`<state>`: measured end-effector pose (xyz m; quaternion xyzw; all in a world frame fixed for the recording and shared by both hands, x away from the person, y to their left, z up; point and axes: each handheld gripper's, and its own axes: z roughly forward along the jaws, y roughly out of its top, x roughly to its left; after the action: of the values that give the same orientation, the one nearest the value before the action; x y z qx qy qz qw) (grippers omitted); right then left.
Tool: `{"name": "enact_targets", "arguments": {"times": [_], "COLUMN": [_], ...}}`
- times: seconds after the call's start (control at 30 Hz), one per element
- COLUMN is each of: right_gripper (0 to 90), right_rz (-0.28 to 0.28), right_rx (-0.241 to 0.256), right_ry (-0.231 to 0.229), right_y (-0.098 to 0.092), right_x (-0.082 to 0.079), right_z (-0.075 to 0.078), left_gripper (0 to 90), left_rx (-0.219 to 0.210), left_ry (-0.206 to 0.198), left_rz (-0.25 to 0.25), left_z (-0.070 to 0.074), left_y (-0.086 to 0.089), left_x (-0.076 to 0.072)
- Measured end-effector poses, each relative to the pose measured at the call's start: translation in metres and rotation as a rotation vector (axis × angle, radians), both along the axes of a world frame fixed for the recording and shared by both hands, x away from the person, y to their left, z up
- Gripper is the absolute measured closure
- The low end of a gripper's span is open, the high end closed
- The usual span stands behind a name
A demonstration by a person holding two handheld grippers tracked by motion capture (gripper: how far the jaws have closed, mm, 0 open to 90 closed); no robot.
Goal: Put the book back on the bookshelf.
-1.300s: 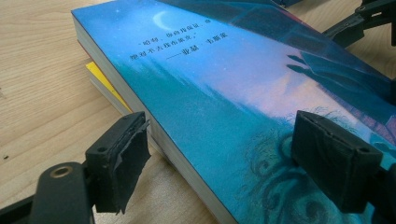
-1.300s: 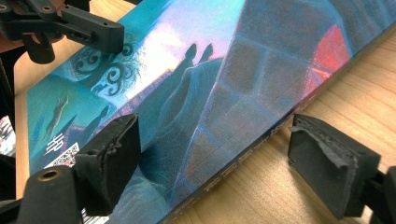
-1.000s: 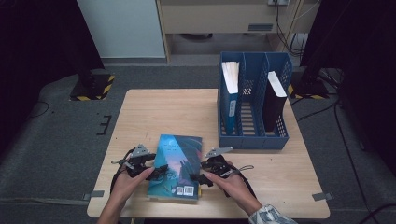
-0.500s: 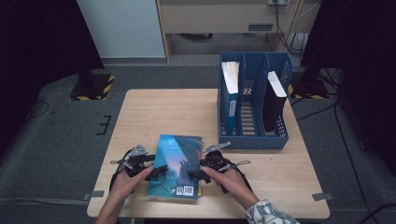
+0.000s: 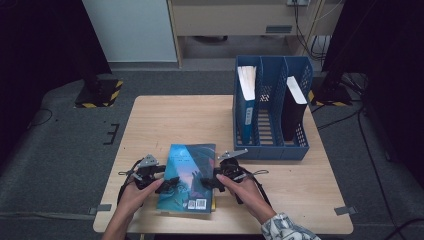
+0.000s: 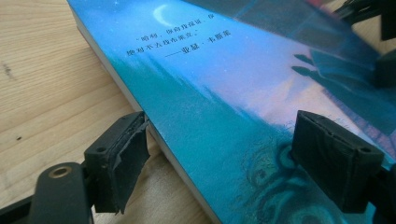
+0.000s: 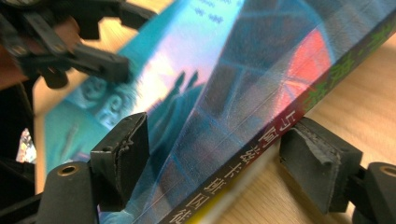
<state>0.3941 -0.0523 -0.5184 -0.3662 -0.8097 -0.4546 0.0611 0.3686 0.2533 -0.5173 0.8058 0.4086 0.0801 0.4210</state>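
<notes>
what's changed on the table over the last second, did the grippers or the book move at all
Almost nothing visibly changed. The left gripper and the right gripper sit at the two long edges of the blue book as before, jaws astride its edges, and the book lies flat in the same spot near the table's front edge. The blue file rack and its contents have not moved.

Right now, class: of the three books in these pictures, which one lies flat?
The teal book lies flat on the table, between both grippers. The blue book and black book stand in the rack.
</notes>
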Motion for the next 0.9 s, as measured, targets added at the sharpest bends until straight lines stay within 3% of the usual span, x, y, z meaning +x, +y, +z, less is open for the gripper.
{"name": "enact_targets", "arguments": {"times": [0.27,0.6,0.9], "right_gripper": [27.5,28.7,29.2], "right_rz": [-0.019,-0.024,-0.035], "right_rx": [-0.001,-0.041,-0.040], "right_ry": [0.009,0.006,0.010], "right_y": [0.014,0.023,0.024], "right_x": [0.004,0.006,0.006], "right_z": [-0.001,0.001,0.001], "left_gripper": [18.0,15.4,5.8], "left_rx": [0.016,0.032,-0.008], "left_ry": [0.000,0.015,0.075], "left_rz": [0.003,0.002,-0.012], "left_z": [0.002,0.002,-0.004], "left_y": [0.000,-0.001,-0.004], "left_x": [-0.001,0.000,0.006]}}
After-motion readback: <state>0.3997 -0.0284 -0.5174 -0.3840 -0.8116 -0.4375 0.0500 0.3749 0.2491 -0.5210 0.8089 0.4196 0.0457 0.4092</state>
